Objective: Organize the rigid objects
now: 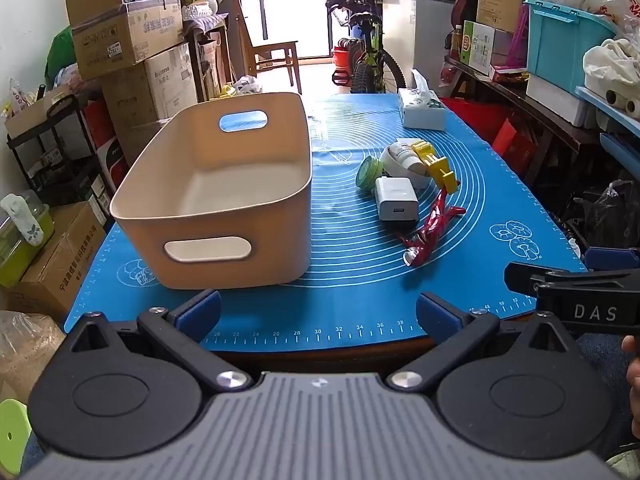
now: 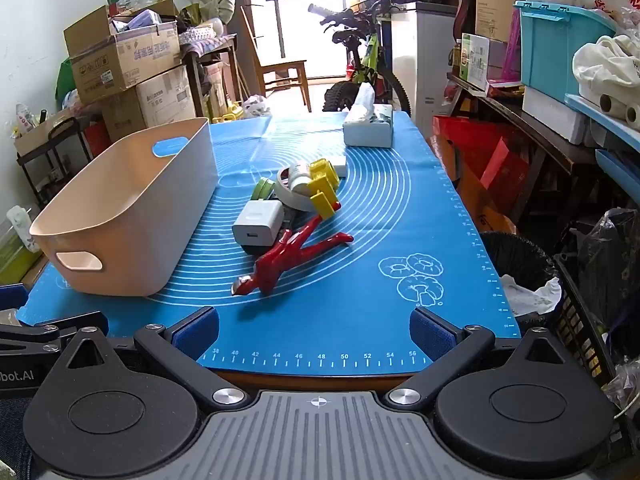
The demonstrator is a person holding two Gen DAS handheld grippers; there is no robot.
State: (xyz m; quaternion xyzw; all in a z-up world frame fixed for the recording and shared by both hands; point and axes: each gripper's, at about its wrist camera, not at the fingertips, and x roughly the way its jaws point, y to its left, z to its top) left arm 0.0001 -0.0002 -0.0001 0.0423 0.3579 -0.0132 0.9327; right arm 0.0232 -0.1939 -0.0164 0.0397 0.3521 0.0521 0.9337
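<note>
An empty beige bin (image 1: pixel 224 184) (image 2: pixel 132 216) with cut-out handles stands on the left of the blue mat (image 1: pixel 360 248) (image 2: pixel 360 280). To its right lies a small heap: a red toy figure (image 1: pixel 430 232) (image 2: pixel 288 256), a white charger (image 1: pixel 396 200) (image 2: pixel 258 226), a yellow toy (image 1: pixel 434 162) (image 2: pixel 322 186), a green lid (image 1: pixel 368 172) (image 2: pixel 262 190), a white tape roll (image 2: pixel 290 196) and a small white bottle (image 1: pixel 408 156) (image 2: pixel 300 176). My left gripper (image 1: pixel 318 314) hovers open at the mat's near edge, in front of the bin. My right gripper (image 2: pixel 314 330) hovers open near the figure.
A tissue box (image 1: pixel 422 110) (image 2: pixel 370 128) sits at the mat's far end. Cardboard boxes (image 1: pixel 128 36) stack up on the left, a bicycle (image 1: pixel 368 48) stands behind the table, shelves with a teal bin (image 1: pixel 564 44) line the right. A waste basket (image 2: pixel 516 276) stands by the right edge.
</note>
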